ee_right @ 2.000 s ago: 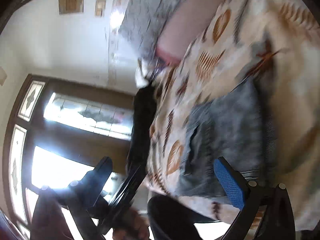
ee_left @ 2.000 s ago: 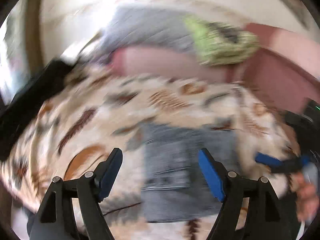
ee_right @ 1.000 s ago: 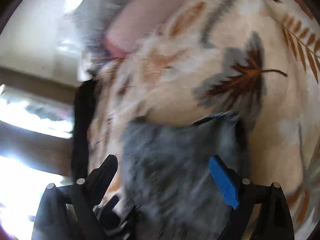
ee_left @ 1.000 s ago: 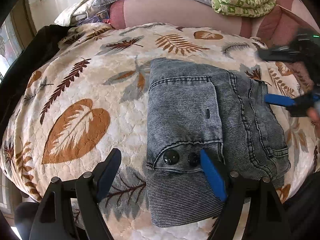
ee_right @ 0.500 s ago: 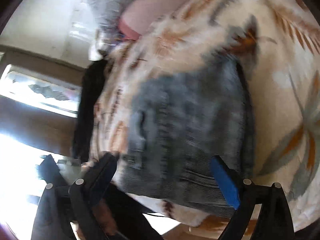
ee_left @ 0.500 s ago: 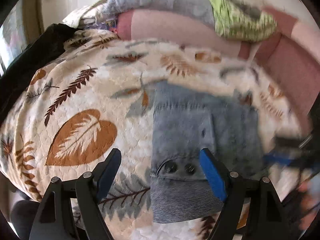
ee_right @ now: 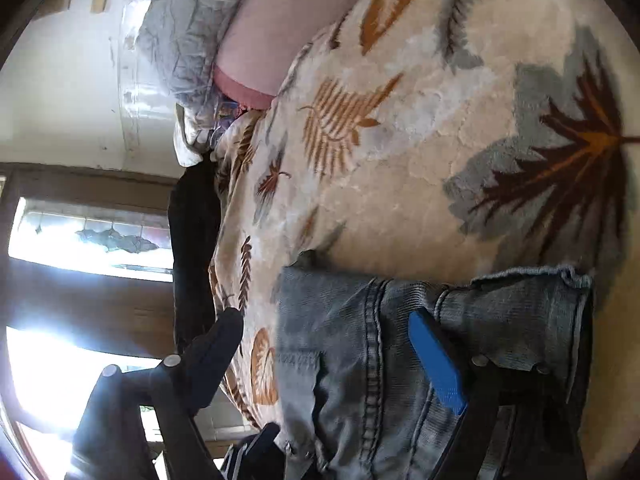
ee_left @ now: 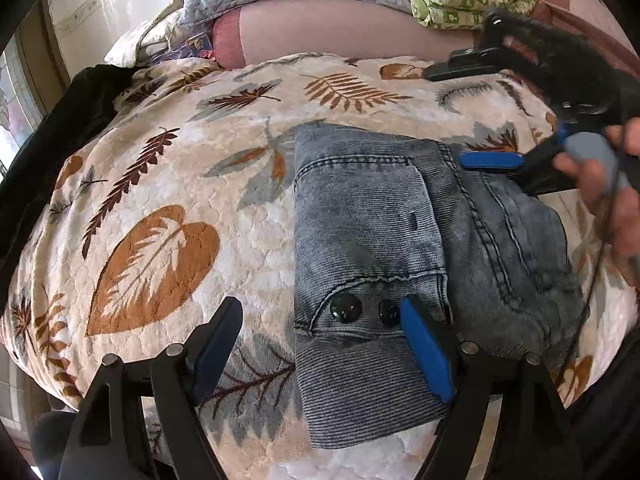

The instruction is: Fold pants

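While folded pants [ee_left: 400, 232] lie on leaf-print blanket [ee_left: 168, 200], left gripper [ee_left: 320, 344] fingers wide above buttons; right gripper [ee_right: 324, 354] fingers wide, closing over far hem, nothing gripped

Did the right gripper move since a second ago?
Yes. In the left wrist view the right gripper now sits farther left, its blue finger over the pants' far corner, not off their right edge. Its jaws are closing.

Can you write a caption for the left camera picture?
Folded grey jeans lie on a leaf-print blanket, both open grippers nearby.
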